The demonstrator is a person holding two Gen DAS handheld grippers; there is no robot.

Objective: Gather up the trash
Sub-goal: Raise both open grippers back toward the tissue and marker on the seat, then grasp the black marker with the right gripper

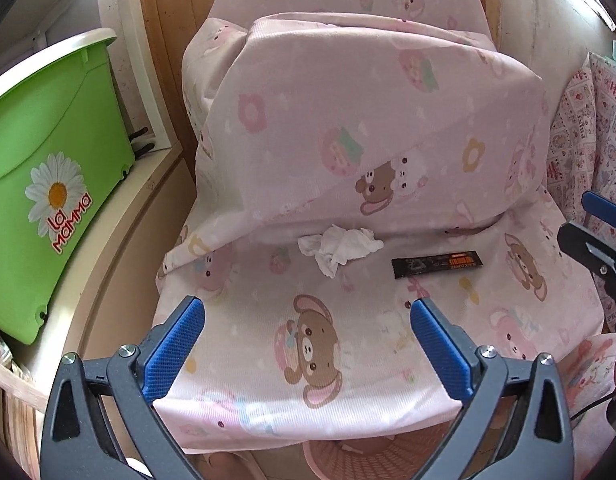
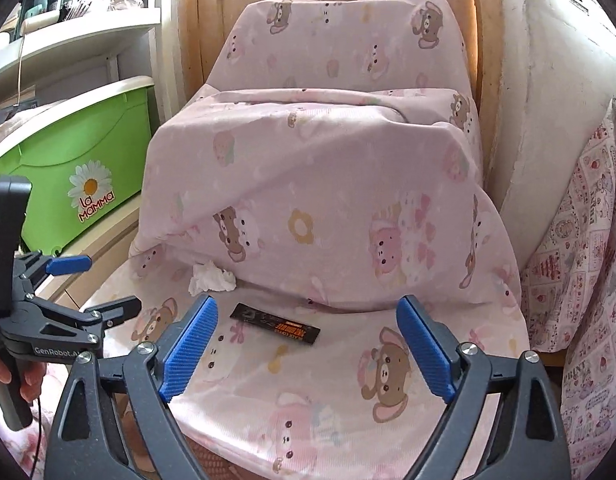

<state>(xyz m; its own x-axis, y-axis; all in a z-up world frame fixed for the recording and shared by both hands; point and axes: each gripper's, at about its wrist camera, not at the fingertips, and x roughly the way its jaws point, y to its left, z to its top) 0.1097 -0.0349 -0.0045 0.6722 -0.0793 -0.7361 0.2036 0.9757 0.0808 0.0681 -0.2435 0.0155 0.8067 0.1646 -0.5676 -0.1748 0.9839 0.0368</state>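
A crumpled white tissue (image 1: 340, 250) (image 2: 211, 278) lies on the seat of a chair draped in pink bear-print cloth (image 1: 348, 360), right against the foot of a covered cushion. To its right lies a flat black sachet wrapper (image 1: 436, 264) (image 2: 275, 324) with orange print. My left gripper (image 1: 308, 306) hovers open above the seat's front, short of both pieces, with nothing between its blue pads. My right gripper (image 2: 308, 302) is also open and empty, with the wrapper just beyond its left pad. In the right wrist view the left gripper (image 2: 113, 283) shows at the left, held by a hand.
A green lidded box (image 1: 47, 160) (image 2: 79, 168) with a daisy sticker stands on a ledge left of the chair. A wooden door is behind the chair, with a white block and patterned cloth (image 2: 580, 280) to its right. A pink woven basket (image 1: 368, 456) sits below the seat's front edge.
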